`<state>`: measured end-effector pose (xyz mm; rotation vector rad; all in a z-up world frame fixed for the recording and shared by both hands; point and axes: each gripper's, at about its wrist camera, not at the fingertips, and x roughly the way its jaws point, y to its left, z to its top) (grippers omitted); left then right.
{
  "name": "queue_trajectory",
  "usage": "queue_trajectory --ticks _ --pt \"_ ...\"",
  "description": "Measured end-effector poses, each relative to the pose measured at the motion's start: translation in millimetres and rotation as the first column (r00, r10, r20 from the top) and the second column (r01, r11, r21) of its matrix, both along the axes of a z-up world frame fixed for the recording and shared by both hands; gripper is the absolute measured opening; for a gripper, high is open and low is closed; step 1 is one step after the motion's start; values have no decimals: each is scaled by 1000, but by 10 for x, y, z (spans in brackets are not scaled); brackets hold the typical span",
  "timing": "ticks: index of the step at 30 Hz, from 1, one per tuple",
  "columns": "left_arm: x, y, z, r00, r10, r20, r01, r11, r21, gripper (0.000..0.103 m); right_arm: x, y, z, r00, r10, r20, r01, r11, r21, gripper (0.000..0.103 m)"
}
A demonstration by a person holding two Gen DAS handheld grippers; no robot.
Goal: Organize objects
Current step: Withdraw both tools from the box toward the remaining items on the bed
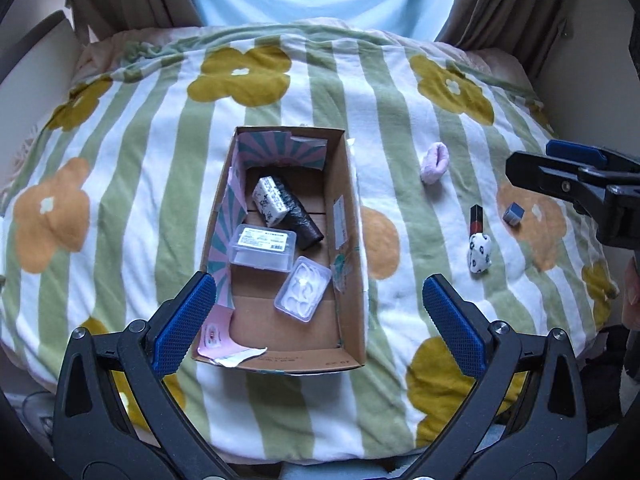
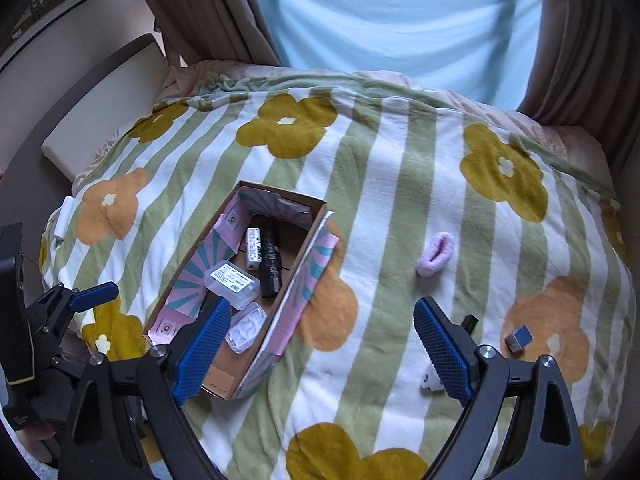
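Observation:
An open cardboard box point(image 1: 347, 216) point(image 2: 188, 258) lies on the flowered blanket. Inside are a black roll point(image 1: 298, 216), a patterned white pack point(image 1: 270, 200), a labelled clear case point(image 1: 262, 248) and a clear tray point(image 1: 303, 289). Loose to its right lie a pink fuzzy roll point(image 1: 435, 163) point(image 2: 435, 253), a black and red tube point(image 1: 475, 220), a patterned white pouch point(image 1: 479, 253) and a small grey cube point(image 1: 513, 213) point(image 2: 519, 338). My left gripper point(image 1: 320, 320) hangs open over the box's near end. My right gripper point(image 2: 320, 352) is open above the blanket, its right finger covering the pouch and tube.
The green-striped flowered blanket point(image 1: 400, 92) covers the bed up to a curtained window point(image 2: 400, 20). A beige headboard panel point(image 2: 104, 92) stands at the left. Open blanket lies between the box and the loose items.

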<state>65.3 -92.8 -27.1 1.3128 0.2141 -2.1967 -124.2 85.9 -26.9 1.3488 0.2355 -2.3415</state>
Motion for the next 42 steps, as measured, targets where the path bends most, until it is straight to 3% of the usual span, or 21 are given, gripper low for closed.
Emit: queue_trajectory --ticks 12,23,33,42 --pt "-495 665 136 996 -79 -38 78 996 -34 103 349 1058 93 991 -134 -23 134 991 11 91" --pt "-961 1225 -154 991 -133 -11 133 991 -1 103 296 1817 35 980 -199 -32 199 980 15 91" --pt "-1466 1600 -706 990 -136 20 135 989 63 103 -50 2388 -263 983 -177 -40 180 980 87 91" --pt "-1924 1623 -1584 990 -79 113 63 987 146 103 -565 2737 -926 988 -152 -9 152 982 113 91"
